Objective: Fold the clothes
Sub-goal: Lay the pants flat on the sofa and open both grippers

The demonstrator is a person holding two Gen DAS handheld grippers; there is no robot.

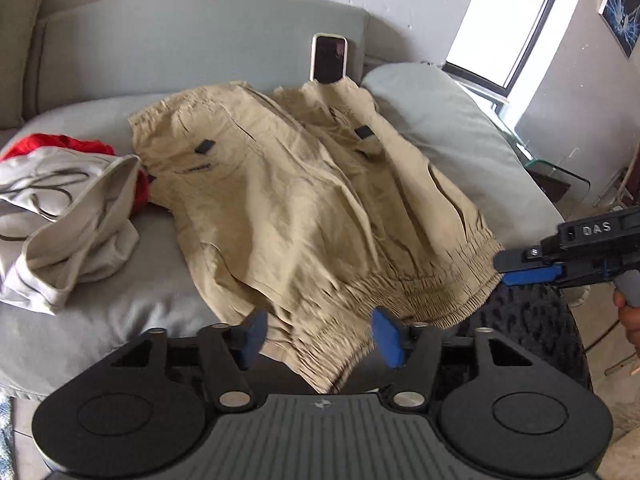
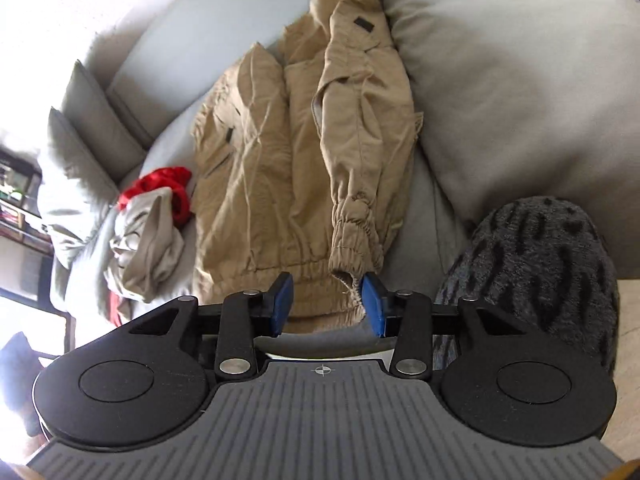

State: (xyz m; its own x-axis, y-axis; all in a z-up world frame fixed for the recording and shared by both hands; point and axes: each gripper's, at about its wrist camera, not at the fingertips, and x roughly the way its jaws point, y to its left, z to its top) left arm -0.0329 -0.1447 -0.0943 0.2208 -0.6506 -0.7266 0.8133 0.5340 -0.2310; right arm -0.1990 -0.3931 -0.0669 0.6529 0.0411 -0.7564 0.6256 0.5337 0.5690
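A beige jacket (image 1: 304,200) lies spread on the grey sofa seat (image 1: 120,304), its elastic hem toward me. My left gripper (image 1: 320,336) hovers open over the hem's near corner; fabric lies between the blue pads (image 1: 254,334) without being pinched. In the right wrist view the jacket (image 2: 272,168) has one sleeve folded across its front, the sleeve cuff (image 2: 352,240) ending just ahead of my right gripper (image 2: 328,306). Its jaws stand open astride the hem, apart from the cloth. In the left wrist view the right gripper (image 1: 508,270) sits at the hem's right end.
A pile of pale grey and red clothes (image 1: 68,208) lies left of the jacket. A phone (image 1: 329,58) leans on the sofa back. A grey cushion (image 1: 440,120) sits at right, a dark patterned fleece thing (image 2: 532,264) beside the right gripper, and a glass table (image 1: 560,176) beyond.
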